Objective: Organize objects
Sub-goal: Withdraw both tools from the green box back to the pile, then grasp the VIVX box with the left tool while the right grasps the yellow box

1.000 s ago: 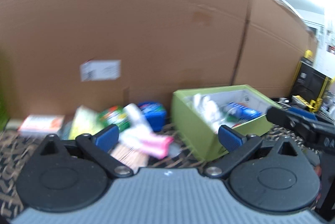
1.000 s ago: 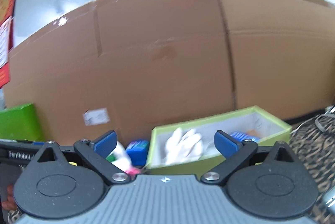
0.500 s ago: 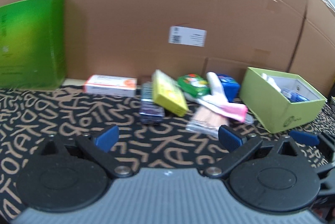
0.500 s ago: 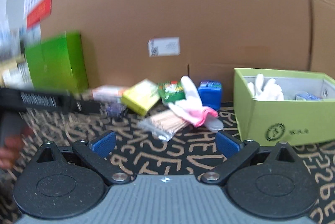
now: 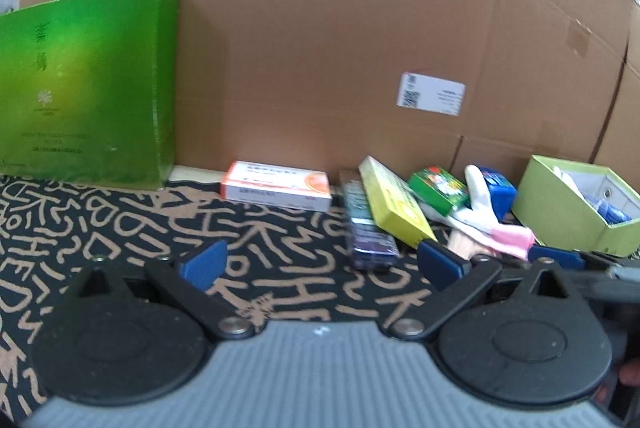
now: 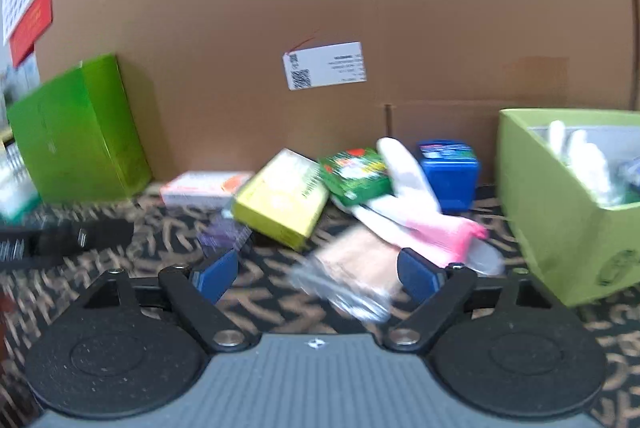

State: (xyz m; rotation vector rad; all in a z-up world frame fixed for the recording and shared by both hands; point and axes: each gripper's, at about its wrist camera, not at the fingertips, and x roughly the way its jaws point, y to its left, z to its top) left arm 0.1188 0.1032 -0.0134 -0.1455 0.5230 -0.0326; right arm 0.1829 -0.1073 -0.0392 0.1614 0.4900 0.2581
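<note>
You face a matt corrugated cardboard wall (image 5: 320, 48), a glossy green carton (image 5: 84, 88), a woven patterned cloth (image 5: 120, 224) underfoot, a soft knitted glove (image 6: 412, 204), a crinkly clear plastic packet (image 6: 352, 276) and a matt lime paperboard box (image 6: 560, 220).

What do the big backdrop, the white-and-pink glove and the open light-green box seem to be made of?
Backdrop: corrugated cardboard, matte brown, with fold creases and a stuck-on paper label. White-and-pink glove: soft knit fabric by its limp, floppy lie, though blur hides any weave. Light-green box: probably paper-covered rigid board, matte, with crisp straight edges and a pale lining.
</note>
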